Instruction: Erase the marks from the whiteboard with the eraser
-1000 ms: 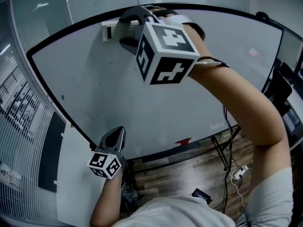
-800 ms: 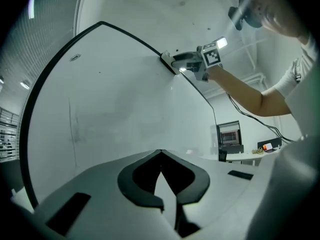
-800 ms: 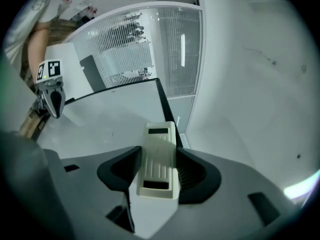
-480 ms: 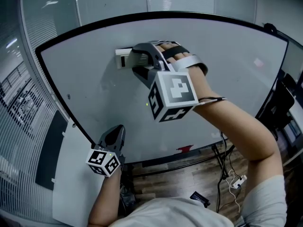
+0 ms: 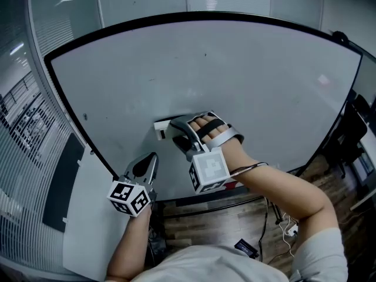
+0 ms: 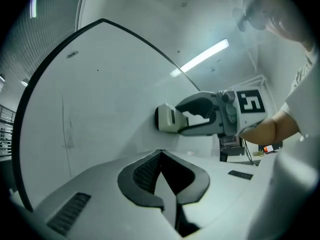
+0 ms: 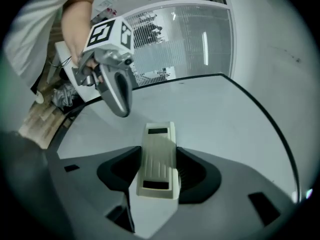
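Two hand-held grippers work before an upright whiteboard, seen from above the person's own grey-shirted shoulders (image 5: 205,263). Nearest the camera, the left forearm (image 5: 129,239) rises to the left gripper (image 5: 150,158), whose marker cube (image 5: 130,197) sits just above the wrist. This gripper is clenched: in the left gripper view its two dark pads meet along a single seam, with nothing between them. It hangs just in front of the lower left part of the board; contact cannot be judged.

Further out, the right forearm (image 5: 282,187) reaches in from the right to the right gripper (image 5: 177,134), its marker cube (image 5: 209,170) facing the camera. The right gripper is grasping the eraser (image 7: 159,156), a cream rectangular block clamped lengthwise between the jaws, one end jutting past the fingertips. In the left gripper view the eraser's far face lies flat on the board. It sits low on the board, a little left of centre, above and to the right of the left gripper.

Behind both tools, the whiteboard (image 5: 247,75) spreads wide within a black frame (image 5: 188,15). Its surface appears almost clean, with a small dark speck (image 5: 85,117) near the left edge. Below the frame lies a wooden floor (image 5: 205,219); a glass partition with blinds (image 5: 23,140) stands to the left.
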Available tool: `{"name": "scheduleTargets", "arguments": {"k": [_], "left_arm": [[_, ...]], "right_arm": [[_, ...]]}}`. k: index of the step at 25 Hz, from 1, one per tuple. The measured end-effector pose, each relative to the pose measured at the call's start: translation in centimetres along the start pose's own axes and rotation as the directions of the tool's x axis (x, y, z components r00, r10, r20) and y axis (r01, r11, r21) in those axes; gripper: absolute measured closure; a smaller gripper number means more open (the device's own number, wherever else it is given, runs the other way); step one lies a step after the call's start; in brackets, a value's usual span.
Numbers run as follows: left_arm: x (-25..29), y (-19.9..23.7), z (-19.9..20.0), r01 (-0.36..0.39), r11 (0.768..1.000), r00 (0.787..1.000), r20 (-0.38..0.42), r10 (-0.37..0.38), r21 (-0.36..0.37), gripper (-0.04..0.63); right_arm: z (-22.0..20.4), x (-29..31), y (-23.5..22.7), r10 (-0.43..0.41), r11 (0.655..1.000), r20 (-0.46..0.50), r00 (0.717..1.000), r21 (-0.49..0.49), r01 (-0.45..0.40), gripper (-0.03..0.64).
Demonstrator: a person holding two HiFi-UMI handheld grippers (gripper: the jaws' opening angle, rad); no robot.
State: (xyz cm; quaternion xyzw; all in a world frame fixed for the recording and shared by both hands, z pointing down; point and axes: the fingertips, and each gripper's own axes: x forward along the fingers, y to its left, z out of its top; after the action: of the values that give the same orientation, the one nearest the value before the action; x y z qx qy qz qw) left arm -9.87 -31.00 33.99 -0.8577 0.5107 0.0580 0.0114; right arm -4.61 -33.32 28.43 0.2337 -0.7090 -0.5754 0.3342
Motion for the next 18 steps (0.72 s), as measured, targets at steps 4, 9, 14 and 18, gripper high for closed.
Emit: {"name": "scheduleTargets", "arguments": {"k": [4, 9, 14, 18], "left_arm": [[-0.2, -0.2, 0.1, -0.003, 1.000, 1.000, -0.003, 0.003, 0.003, 0.588], [-0.1, -0.3, -0.3, -0.006, 1.000, 1.000, -0.022, 0.006, 0.009, 0.588], [0.2, -1.4, -0.4, 0.007, 1.000, 0.999, -0.031, -0.007, 0.013, 0.588], [0.7, -2.2, -1.0, 0.022, 1.000, 0.999, -0.043, -0.021, 0.005, 0.588]], "right_arm": [[-1.4, 1.0, 6.2, 0.111, 0.994, -0.019, 0.994, 0.019, -0.111, 0.387], [-2.9, 2.0, 11.8, 0.200, 0.979, -0.029, 0.979, 0.038, -0.199, 0.387], [-3.3, 1.4, 11.7, 0.241, 0.970, -0.003, 0.971, 0.041, -0.241, 0.387], [-4.1, -0.2, 8.0, 0.250, 0.968, 0.000, 0.968, 0.026, -0.250, 0.387]]}}
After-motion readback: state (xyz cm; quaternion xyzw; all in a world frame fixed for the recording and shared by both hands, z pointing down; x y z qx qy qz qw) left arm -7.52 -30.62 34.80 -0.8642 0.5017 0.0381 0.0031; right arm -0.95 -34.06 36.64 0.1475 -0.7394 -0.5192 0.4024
